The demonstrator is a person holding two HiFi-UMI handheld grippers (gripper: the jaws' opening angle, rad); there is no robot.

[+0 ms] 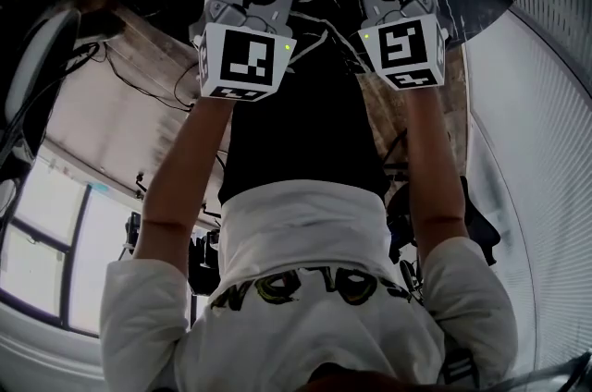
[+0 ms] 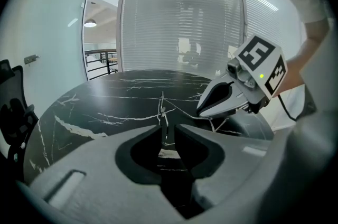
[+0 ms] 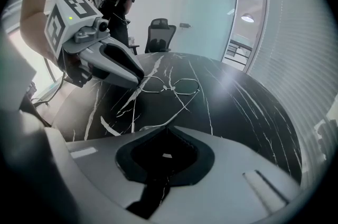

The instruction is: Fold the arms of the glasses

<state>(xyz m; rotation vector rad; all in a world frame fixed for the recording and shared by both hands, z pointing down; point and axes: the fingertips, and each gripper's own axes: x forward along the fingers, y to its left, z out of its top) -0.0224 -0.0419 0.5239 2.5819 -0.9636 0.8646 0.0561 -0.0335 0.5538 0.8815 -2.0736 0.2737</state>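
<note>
- We note a round black marble counter (image 3: 248, 112) with white veins.
- Left hand-held gripper (image 2: 167, 128): released, jaws apart, tips at one end of the glasses' front.
- Right hand-held gripper (image 3: 161, 130): clenched.
- Thin wire-rimmed glasses (image 3: 170, 85) lie on the counter, one arm reaching toward the right hand-held gripper.

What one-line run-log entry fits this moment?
left gripper: open at glasses | right gripper: shut, empty | one arm unfolded | table: black marble

Wire-rimmed glasses (image 3: 169, 89) lie on the black marble table (image 3: 248, 112), one arm outstretched.

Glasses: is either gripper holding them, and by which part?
Neither. The glasses lie on the table; left gripper open around their frame, right gripper shut, empty.
</note>
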